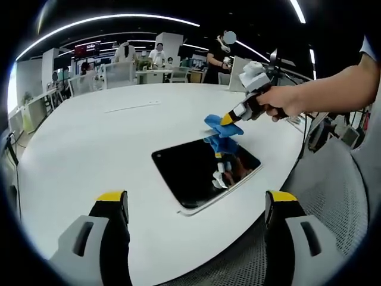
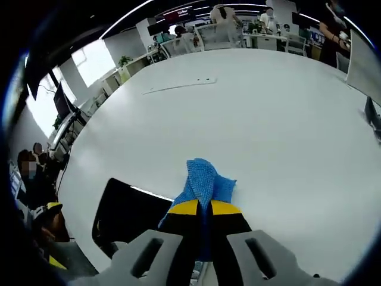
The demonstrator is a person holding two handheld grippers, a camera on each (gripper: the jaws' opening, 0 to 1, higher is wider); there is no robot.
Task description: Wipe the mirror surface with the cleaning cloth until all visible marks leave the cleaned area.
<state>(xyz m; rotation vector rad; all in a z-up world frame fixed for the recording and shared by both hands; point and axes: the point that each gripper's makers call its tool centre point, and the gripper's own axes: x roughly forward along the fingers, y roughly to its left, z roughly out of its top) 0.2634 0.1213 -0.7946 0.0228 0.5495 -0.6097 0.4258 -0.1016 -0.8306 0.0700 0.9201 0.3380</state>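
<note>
So the right gripper (image 1: pixel 228 121) is clamped tight on a crumpled blue microfibre cleaning cloth (image 2: pixel 204 181), which pokes out past its yellow-tipped jaws. In the left gripper view, a person's hand (image 1: pixel 275 102) holds that gripper and presses the cloth down right at the far edge of the dark, glossy rectangular mirror (image 1: pixel 196 170), and you can see the cloth and gripper reflected in the glass. The mirror lies flat on a big round white table (image 1: pixel 89 149). The left gripper (image 1: pixel 197 205) hangs with its jaws spread wide and nothing between them, the mirror just ahead of them. From the right gripper view the mirror sits to the lower left of the jaws.
</note>
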